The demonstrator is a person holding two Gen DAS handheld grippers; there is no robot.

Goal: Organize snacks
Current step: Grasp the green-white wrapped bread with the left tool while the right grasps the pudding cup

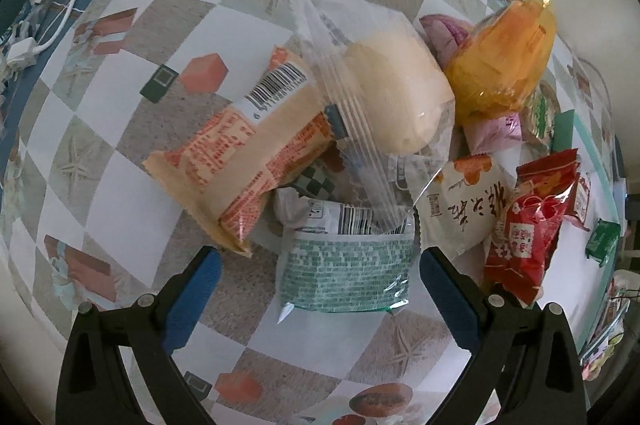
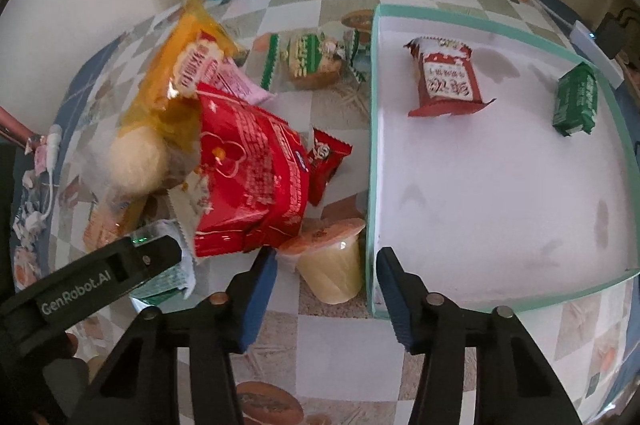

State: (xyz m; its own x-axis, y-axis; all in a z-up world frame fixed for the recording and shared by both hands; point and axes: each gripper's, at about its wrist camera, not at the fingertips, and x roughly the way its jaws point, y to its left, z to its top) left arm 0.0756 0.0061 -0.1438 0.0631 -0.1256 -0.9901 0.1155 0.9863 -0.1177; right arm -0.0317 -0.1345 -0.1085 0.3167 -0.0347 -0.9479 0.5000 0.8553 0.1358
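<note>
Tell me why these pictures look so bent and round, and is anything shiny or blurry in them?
Both views are fisheye: dark corners, and the checkered tablecloth bulges like a ball. In the left wrist view, the clear wrapper around the pale bun glints. In the right wrist view, the red packet shows glare and the tray's rim curves; the edges go soft.

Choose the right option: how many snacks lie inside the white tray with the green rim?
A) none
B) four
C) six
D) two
D: inside the tray only a red packet and a dark green packet lie on its white floor.
</note>
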